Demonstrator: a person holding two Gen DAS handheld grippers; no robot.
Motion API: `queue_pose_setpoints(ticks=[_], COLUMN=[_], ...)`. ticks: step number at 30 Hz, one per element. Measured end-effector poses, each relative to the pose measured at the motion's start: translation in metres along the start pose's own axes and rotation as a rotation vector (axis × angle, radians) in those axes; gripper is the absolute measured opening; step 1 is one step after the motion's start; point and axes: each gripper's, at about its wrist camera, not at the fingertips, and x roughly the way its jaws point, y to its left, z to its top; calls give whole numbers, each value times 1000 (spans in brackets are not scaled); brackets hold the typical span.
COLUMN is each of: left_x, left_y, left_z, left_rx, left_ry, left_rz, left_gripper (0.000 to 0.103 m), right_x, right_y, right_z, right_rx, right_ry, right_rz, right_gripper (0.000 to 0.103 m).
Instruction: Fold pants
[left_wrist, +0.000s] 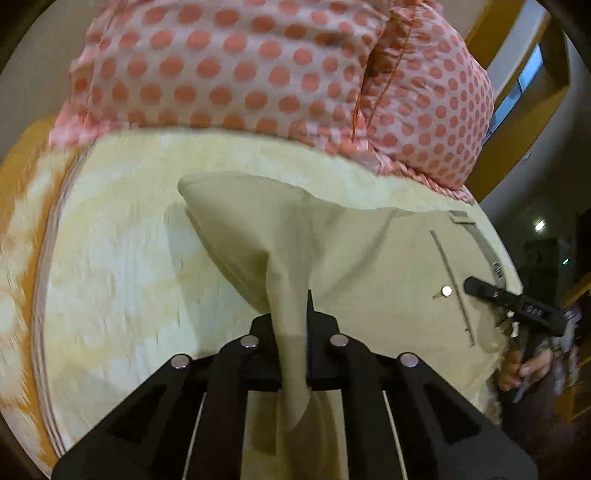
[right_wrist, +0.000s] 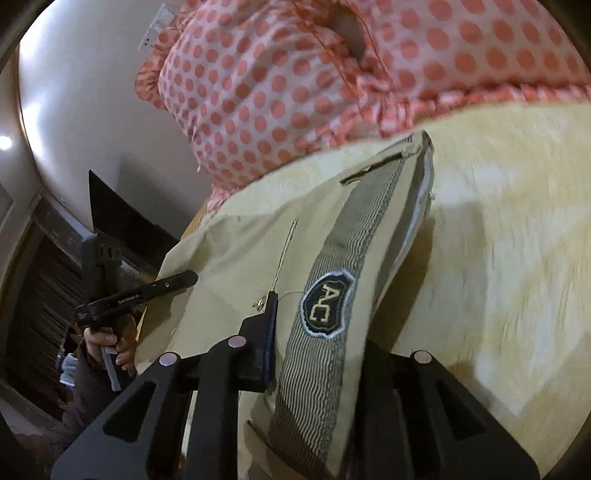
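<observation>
Beige pants (left_wrist: 369, 258) lie on a pale yellow bed sheet (left_wrist: 122, 266). My left gripper (left_wrist: 293, 332) is shut on a bunched fold of the pants' cloth, lifted off the bed. My right gripper (right_wrist: 317, 343) is shut on the pants' striped grey waistband (right_wrist: 354, 236), by an "AC" patch (right_wrist: 327, 308). In the left wrist view the right gripper (left_wrist: 513, 304) shows at the right, at the pants' waist end. In the right wrist view the left gripper (right_wrist: 140, 293) shows at the left, over the pants' edge.
A pink pillow with coral dots (left_wrist: 280, 70) lies at the head of the bed, just beyond the pants; it also shows in the right wrist view (right_wrist: 295, 74). The bed's right edge drops off by a dark room (left_wrist: 546, 229). A white wall (right_wrist: 92, 122) stands left.
</observation>
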Motion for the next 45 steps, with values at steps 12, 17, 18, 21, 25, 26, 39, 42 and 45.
queue_pose_setpoints(ticks=[12,17,18,21,25,26,39,42,45], left_x=[-2,-3,7,41,13,-2,-34,-32,-33], left_y=[-1,-23,-28,-37,-50,-54,-69,-71,-73], left_z=[31,-1,-4,-14,-32,-43,-154,-156,-160], left_rx=[-51,-57,-48,2,31,40,72,70,78], left_ry=[-180,-91,-54,26,-42,-72,-82,-88,-110], left_rz=[211,-61,-55,48,114,121,338,359,370], left_gripper=[34,47,50,48,72,78,101,101,101], right_x=[-3,15,25,47,18,13,26,23,23], right_y=[8,31,31,27,60,63,83,76,77], right_z=[42,15,14,12,-8,-18,-109,-112,-116], right_rx=[-92,-113,-106,-102,-145,-165,-268,-218,-216], right_ry=[-204,-69,-32,35,-14,-35,-84,-98,-121], right_rz=[-436,-232,-255,-345,-496,-519,-687,-678,-692], right_gripper=[64,84,87,88,102,102,102,102,102])
